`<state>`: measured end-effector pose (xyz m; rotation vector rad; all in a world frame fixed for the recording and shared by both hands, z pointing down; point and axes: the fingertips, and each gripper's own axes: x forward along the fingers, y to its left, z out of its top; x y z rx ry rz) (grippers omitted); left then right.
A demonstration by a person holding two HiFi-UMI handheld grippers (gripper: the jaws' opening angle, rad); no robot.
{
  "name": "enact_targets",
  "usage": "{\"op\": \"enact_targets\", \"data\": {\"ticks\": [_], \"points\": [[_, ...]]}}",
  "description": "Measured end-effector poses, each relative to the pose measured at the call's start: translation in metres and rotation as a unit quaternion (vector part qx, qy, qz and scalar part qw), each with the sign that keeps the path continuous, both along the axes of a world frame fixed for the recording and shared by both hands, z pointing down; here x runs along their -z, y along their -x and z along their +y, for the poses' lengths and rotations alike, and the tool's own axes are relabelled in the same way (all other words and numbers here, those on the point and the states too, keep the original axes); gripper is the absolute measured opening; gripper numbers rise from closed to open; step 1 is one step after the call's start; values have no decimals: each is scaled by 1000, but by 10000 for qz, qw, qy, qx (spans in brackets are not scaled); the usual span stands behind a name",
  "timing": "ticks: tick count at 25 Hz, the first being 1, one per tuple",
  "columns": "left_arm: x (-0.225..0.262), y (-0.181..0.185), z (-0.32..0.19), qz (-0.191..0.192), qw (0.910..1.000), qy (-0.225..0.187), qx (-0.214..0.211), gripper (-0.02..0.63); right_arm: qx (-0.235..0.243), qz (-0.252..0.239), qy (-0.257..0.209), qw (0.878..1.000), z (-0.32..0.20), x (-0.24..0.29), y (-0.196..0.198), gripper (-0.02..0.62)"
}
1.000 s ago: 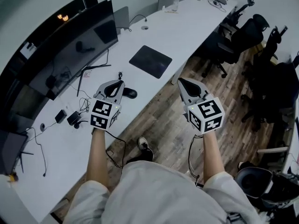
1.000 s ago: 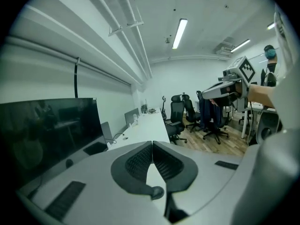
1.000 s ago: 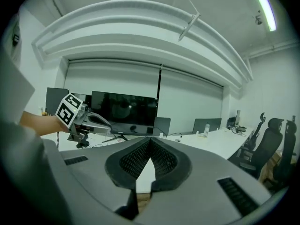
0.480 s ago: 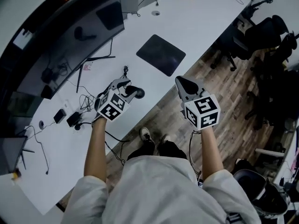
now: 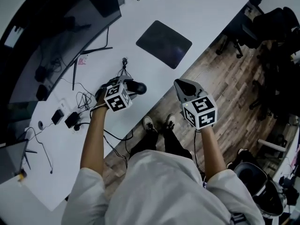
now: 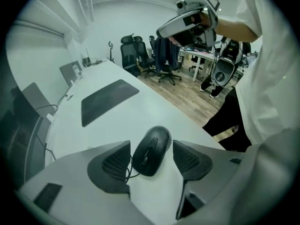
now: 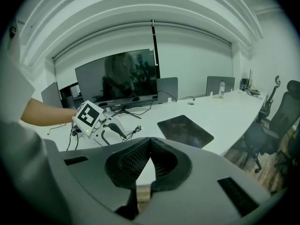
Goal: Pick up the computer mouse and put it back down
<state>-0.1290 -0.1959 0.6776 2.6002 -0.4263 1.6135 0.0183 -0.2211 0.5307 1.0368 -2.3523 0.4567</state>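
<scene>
A black wired computer mouse [image 6: 151, 150] lies on the white table [image 6: 117, 121], seen in the head view [image 5: 137, 87] near the table's front edge. My left gripper [image 6: 151, 157] points steeply down over it. Its jaws are opening, and the mouse sits in the gap with neither pad [image 6: 112, 165] pressing on it. In the head view the left gripper [image 5: 125, 86] stands just left of the mouse. My right gripper [image 7: 150, 145] is shut on nothing; it hangs off the table's front edge, over the wooden floor [image 5: 185, 86].
A dark mouse pad [image 5: 164, 43] lies further along the table. A wide curved monitor [image 5: 56, 36] stands at the back left, with tangled cables [image 5: 84, 100] and small black devices [image 5: 70, 118] below it. Office chairs [image 5: 276, 27] stand on the floor to the right.
My left gripper has dropped to the table and tipped downward around the mouse, and its jaws have spread apart. My right gripper has sunk a little beside the table edge.
</scene>
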Motion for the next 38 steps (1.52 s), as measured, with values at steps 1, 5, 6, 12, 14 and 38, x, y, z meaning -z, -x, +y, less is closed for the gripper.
{"op": "enact_targets", "data": {"ticks": [1, 5, 6, 12, 14, 38], "points": [[-7, 0, 0, -99, 9998, 65, -139, 300, -12, 16, 57, 10000, 0, -6, 0, 15], [-33, -3, 2, -486, 9955, 387, -720, 329, -39, 56, 276, 9996, 1, -25, 1, 15], [-38, -4, 2, -613, 9935, 433, -850, 330, -51, 59, 319, 9995, 1, -28, 0, 15], [-52, -3, 0, -829, 9850, 948, -1180, 327, -139, 76, 469, 9988, -8, -36, -6, 15], [-51, -3, -1, -705, 9857, 1033, -1125, 311, -161, 82, 489, 9986, -12, -38, -7, 15], [139, 2, -159, 2529, 9348, -815, 2355, 293, -1010, 1, -671, 9926, -82, 64, -72, 15]]}}
